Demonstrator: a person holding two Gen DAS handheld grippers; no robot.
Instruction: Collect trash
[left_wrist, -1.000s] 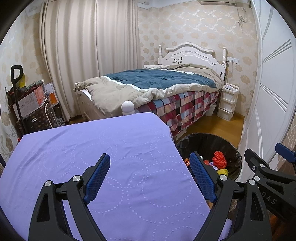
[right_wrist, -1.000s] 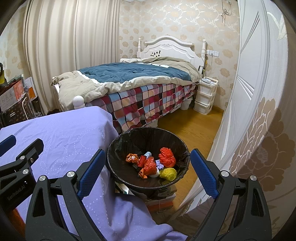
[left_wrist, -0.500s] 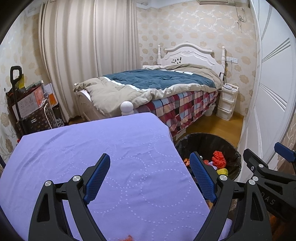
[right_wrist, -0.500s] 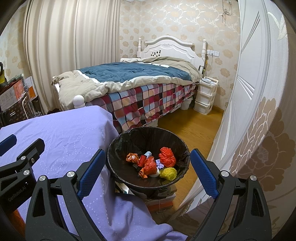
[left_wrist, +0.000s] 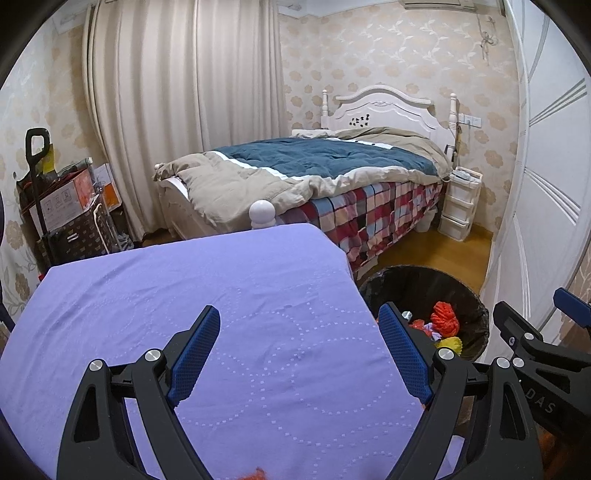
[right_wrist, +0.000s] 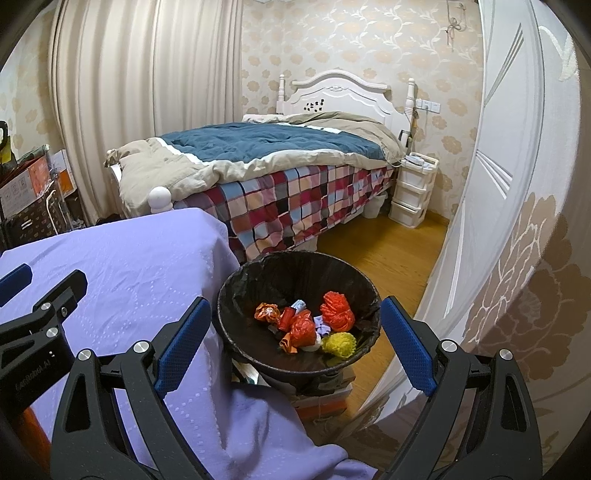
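My left gripper (left_wrist: 298, 314) is open over the purple cloth of the table (left_wrist: 184, 295), with nothing between its blue pads. An orange scrap of trash (left_wrist: 255, 474) peeks in at the bottom edge of the left wrist view, below the gripper. My right gripper (right_wrist: 295, 304) is open too and hangs near the black-lined trash bin (right_wrist: 236, 295), which stands just off the table's right edge. In the bin lie several crumpled pieces: a red wad (right_wrist: 336, 310), an orange wrapper (right_wrist: 266, 312) and a yellow wad (right_wrist: 340, 343). The bin (left_wrist: 469, 295) also shows in the left wrist view.
A bed with a blue and beige quilt (left_wrist: 314, 162) stands beyond the table. A white door (right_wrist: 491, 184) is close on the right of the bin. A small white drawer unit (right_wrist: 412, 188) stands by the bed. Boxes and a cart (left_wrist: 62, 206) fill the left corner.
In the left wrist view an orange scrap has come into sight at the bottom edge. The right wrist view looks the same.
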